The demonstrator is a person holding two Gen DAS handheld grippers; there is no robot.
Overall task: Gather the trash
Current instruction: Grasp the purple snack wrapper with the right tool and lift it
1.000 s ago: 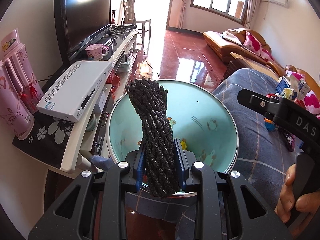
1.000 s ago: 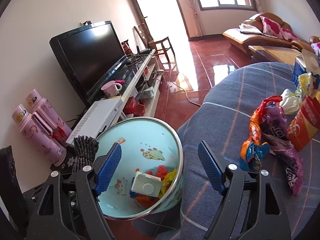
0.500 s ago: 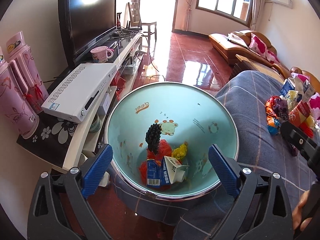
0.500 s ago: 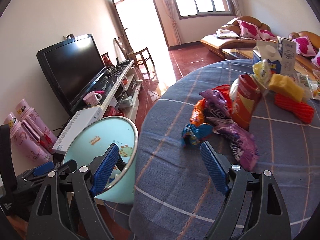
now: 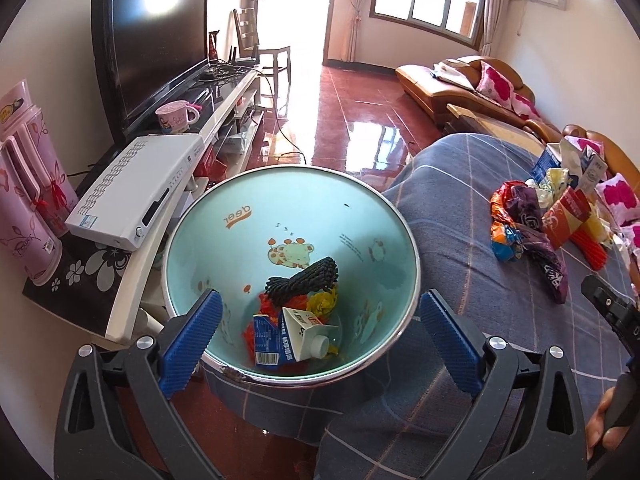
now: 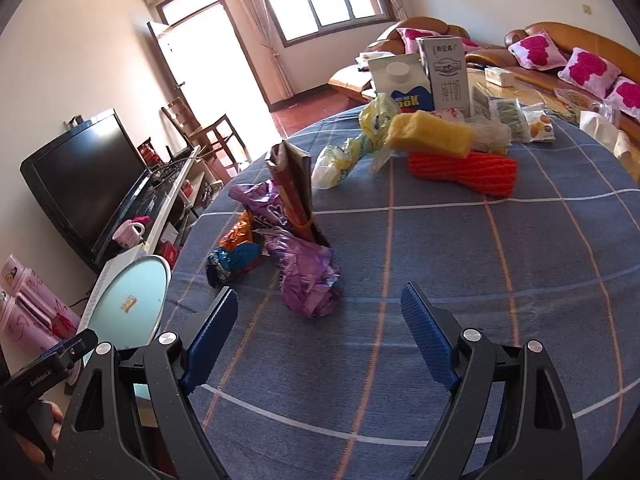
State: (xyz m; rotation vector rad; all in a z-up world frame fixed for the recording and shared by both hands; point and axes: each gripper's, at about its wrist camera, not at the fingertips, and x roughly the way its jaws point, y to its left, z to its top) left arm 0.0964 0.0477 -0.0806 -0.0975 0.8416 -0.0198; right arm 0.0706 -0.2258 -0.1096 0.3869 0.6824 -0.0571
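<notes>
My left gripper (image 5: 318, 338) hangs open above the light blue trash bin (image 5: 360, 216). Inside the bin a black knitted bundle (image 5: 306, 286) lies on a blue-and-white milk carton (image 5: 288, 338) and red and yellow wrappers. My right gripper (image 6: 320, 344) is open and empty over the blue checked tablecloth (image 6: 500, 288). Just ahead of it lie a purple wrapper (image 6: 306, 272), an orange-and-blue wrapper (image 6: 236, 254) and a standing red-brown carton (image 6: 294, 188). Farther off are a red knitted piece (image 6: 464, 172), a yellow sponge (image 6: 428, 136) and milk cartons (image 6: 404, 88).
A TV (image 5: 148, 44), a white set-top box (image 5: 136, 190), a pink mug (image 5: 174, 116) and pink flasks (image 5: 28, 184) stand on the stand left of the bin. The bin's rim (image 6: 128, 304) shows at the table's left edge. Sofas (image 6: 560, 52) stand behind the table.
My left gripper opened and let go of the black knitted bundle, which fell into the bin. My right gripper swung right from the bin to over the table's trash.
</notes>
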